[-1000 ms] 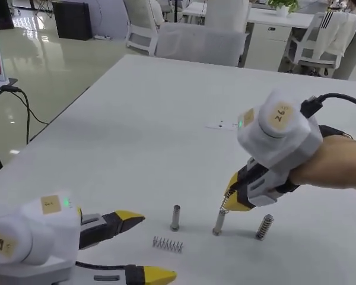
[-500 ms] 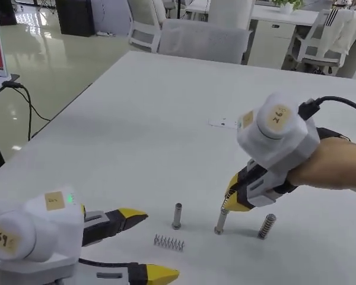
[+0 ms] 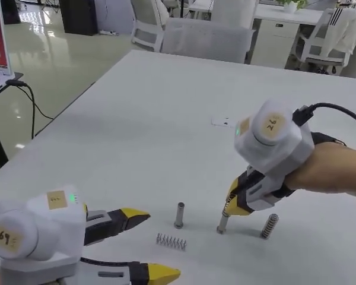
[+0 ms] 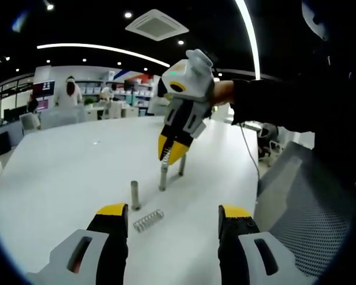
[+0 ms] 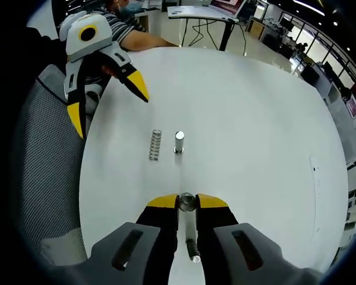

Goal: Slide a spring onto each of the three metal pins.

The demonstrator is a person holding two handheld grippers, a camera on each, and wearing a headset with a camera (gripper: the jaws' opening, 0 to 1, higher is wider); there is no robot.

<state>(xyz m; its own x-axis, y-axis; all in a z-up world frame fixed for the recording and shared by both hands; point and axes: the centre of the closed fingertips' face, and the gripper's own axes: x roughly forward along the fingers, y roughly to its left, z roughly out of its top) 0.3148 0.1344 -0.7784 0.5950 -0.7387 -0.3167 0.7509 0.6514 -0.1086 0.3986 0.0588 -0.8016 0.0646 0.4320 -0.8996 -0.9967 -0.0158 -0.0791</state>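
Three short metal pins stand in a row near the table's front. The left pin (image 3: 179, 214) (image 4: 135, 195) (image 5: 178, 142) is bare. My right gripper (image 3: 230, 203) (image 4: 171, 155) (image 5: 187, 202) is shut on a spring (image 4: 164, 155) held upright over the top of the middle pin (image 3: 223, 224) (image 4: 162, 179). The right pin (image 3: 269, 226) carries a spring. Flat on the table in front of the left pin lies a loose spring (image 3: 170, 241) (image 4: 148, 219) (image 5: 155, 145). My left gripper (image 3: 152, 244) (image 4: 173, 212) (image 5: 107, 83) is open, with nothing in it, just short of that spring.
The white table (image 3: 136, 130) runs far back, with its left edge dropping to the floor. A small white tag (image 3: 223, 122) lies behind the pins. Office chairs (image 3: 207, 38) stand at the far end. A black cable (image 3: 332, 110) trails from the right gripper.
The head view has shifted slightly. The right gripper still holds the spring on top of the middle pin, and the left gripper stays open in the same place.
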